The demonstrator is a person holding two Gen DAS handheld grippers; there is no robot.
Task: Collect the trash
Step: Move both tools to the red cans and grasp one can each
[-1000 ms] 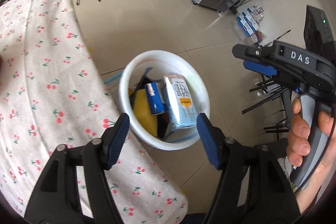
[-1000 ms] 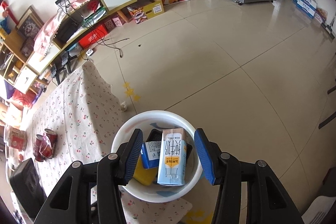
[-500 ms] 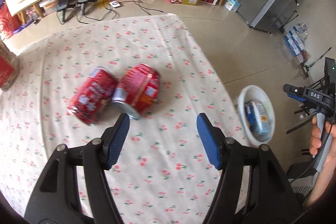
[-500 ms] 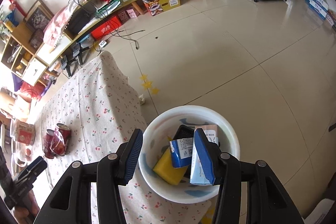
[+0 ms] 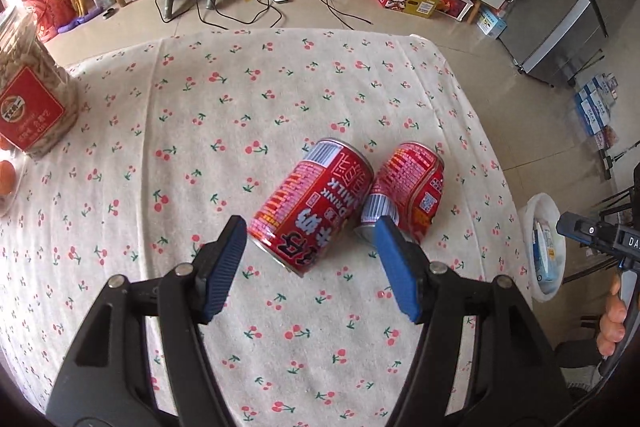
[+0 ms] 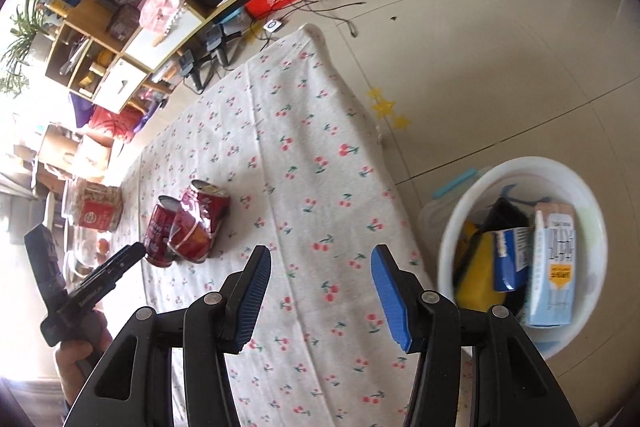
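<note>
Two red drink cans lie side by side on the cherry-print tablecloth (image 5: 240, 115): a larger one (image 5: 312, 211) and a dented one (image 5: 408, 191). My left gripper (image 5: 310, 267) is open and empty, just above and in front of the larger can. The cans also show in the right wrist view (image 6: 188, 223). My right gripper (image 6: 320, 299) is open and empty over the table's edge. The white bin (image 6: 456, 227) stands on the floor to its right, holding a milk carton (image 6: 552, 267), a blue box and a yellow pack.
A jar with a red label (image 5: 28, 95) stands at the table's far left, with an orange fruit (image 5: 6, 177) beside it. The bin also shows in the left wrist view (image 5: 528, 223). Shelves, boxes and cables line the far wall.
My left gripper swung from above the bin to the table and closed in on the two cans. My right gripper moved left from over the bin to the table's edge.
</note>
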